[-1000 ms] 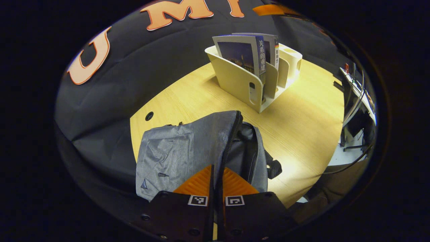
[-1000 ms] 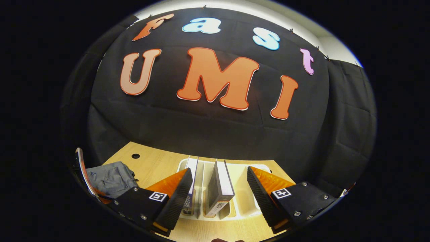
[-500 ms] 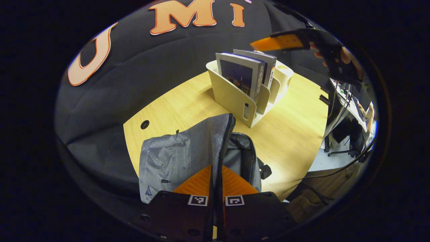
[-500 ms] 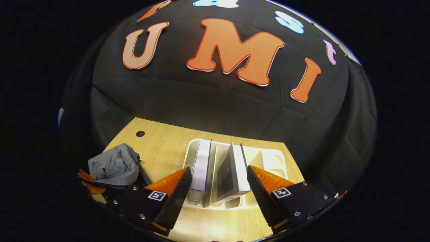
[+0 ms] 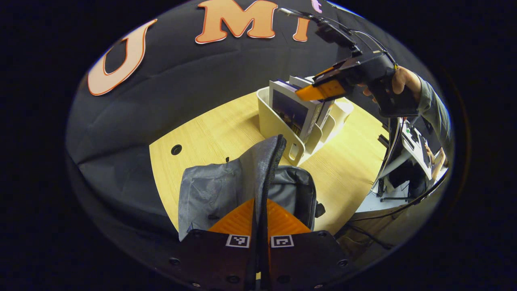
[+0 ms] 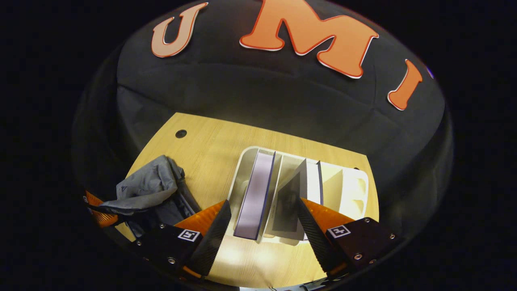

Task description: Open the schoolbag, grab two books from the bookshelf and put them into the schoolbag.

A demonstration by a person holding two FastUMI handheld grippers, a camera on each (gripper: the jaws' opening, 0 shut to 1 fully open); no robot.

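Note:
The grey schoolbag (image 5: 214, 188) lies on the wooden table (image 5: 210, 125), its zip open. My left gripper (image 5: 258, 216) is shut on the zip edge of the bag's flap (image 5: 264, 161) and holds it up. Behind the bag, two books (image 5: 291, 108) stand in the cream bookshelf (image 5: 276, 128). My right gripper (image 6: 262, 226) is open and hangs just above the books, its fingers straddling both: the pale-edged book (image 6: 254, 194) by the left finger, the dark-covered book (image 6: 291, 198) by the right. In the left gripper view, the right gripper (image 5: 323, 87) sits at the books' tops in a hand (image 5: 404, 81).
The bookshelf (image 6: 355, 188) has empty slots on its right side. A round cable hole (image 6: 181, 133) is in the table near the booth wall. Past the table's right edge is a desk with equipment (image 5: 416, 145) and cables.
My right gripper has come down and forward over the bookshelf, still open, so the books now sit between its fingers. The left gripper kept its hold and raised the flap a little.

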